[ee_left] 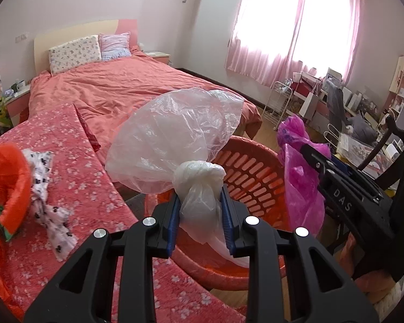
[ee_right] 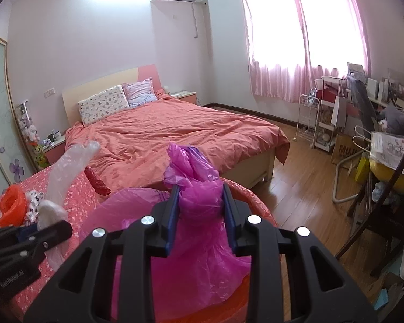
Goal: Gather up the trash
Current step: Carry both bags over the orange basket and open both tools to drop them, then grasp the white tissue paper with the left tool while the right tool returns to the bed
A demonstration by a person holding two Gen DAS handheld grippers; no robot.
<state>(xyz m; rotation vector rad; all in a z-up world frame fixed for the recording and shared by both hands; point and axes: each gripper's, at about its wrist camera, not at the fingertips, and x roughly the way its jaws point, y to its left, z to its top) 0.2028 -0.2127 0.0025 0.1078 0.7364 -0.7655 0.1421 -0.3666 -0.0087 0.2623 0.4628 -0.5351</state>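
Observation:
My left gripper [ee_left: 201,204] is shut on a knotted clear plastic bag [ee_left: 175,140] and holds it over the rim of an orange slotted basket [ee_left: 253,177]. My right gripper [ee_right: 201,204] is shut on a crumpled magenta plastic bag [ee_right: 196,237] and holds it above the same basket [ee_right: 258,202]. The magenta bag also shows in the left wrist view [ee_left: 301,183], to the right of the basket. An orange plastic bag [ee_left: 8,185] and a white patterned wrapper [ee_left: 45,196] lie on the floral cloth at the left.
A pink floral covered surface [ee_left: 80,188] lies left of the basket. A bed with a salmon cover [ee_right: 175,132] stands behind. A white wire rack [ee_right: 307,118], a cluttered desk and a dark chair [ee_right: 385,210] stand at the right on the wooden floor.

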